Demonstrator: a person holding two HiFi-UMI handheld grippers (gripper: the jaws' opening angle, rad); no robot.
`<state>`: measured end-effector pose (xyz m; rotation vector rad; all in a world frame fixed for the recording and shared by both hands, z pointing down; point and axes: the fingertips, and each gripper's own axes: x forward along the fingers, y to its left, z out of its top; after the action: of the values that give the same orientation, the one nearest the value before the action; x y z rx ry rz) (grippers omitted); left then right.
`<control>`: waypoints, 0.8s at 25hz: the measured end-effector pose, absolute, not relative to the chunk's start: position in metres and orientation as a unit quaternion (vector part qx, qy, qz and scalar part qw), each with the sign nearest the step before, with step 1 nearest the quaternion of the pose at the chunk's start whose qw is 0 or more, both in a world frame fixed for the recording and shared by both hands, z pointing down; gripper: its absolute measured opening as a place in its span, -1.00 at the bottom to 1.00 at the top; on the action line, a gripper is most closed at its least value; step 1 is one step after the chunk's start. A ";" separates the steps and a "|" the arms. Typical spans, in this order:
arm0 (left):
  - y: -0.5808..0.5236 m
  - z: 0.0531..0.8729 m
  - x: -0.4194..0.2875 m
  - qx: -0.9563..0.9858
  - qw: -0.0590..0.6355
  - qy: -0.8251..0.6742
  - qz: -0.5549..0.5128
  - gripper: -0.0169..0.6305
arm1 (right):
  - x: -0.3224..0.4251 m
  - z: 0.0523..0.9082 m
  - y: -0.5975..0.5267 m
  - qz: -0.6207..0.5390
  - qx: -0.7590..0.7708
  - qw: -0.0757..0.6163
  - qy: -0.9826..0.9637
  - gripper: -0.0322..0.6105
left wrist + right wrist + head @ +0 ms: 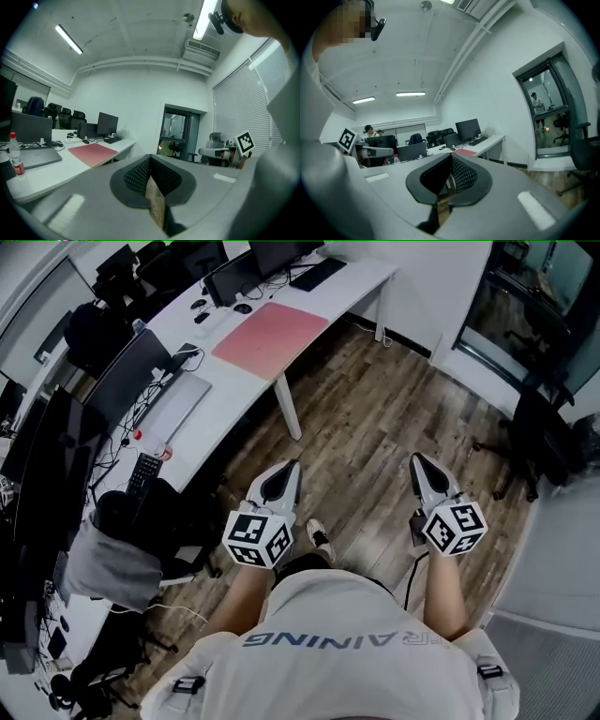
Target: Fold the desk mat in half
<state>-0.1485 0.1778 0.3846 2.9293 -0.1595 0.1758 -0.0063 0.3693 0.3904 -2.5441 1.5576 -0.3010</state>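
The pink desk mat (270, 337) lies flat and unfolded on the white desk (225, 418), well ahead of me across the wooden floor. It shows small and far off in the left gripper view (92, 153) and in the right gripper view (464, 152). My left gripper (293, 465) and right gripper (415, 460) are held side by side at waist height over the floor, pointing roughly level toward the desk. Both have their jaws together with nothing between them, as the left gripper (150, 157) and right gripper (451, 155) show in their own views.
On the desk stand monitors (272, 254), a keyboard (317, 274), a laptop (173, 404) and a red-capped water bottle (14, 157). A white desk leg (289, 409) stands between me and the mat. A dark office chair (553, 442) sits at the right, by a glass door (534, 296).
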 end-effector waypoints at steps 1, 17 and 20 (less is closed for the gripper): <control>0.173 0.384 -0.139 0.992 0.102 -0.053 0.059 -0.95 | 0.003 0.388 0.365 -0.100 -0.847 0.070 0.517 -0.85; 0.047 0.384 -0.040 0.987 0.132 -0.066 0.070 -0.95 | 0.099 0.384 0.220 -0.124 -0.827 0.018 0.548 -0.86; 0.023 0.385 -0.036 0.986 0.143 -0.062 0.062 -0.95 | 0.109 0.380 0.194 -0.122 -0.828 0.007 0.547 -0.86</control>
<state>-0.0360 0.0227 0.3850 2.8428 -0.1795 0.1780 0.1086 0.1937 0.3798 -2.5891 1.7119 -0.3806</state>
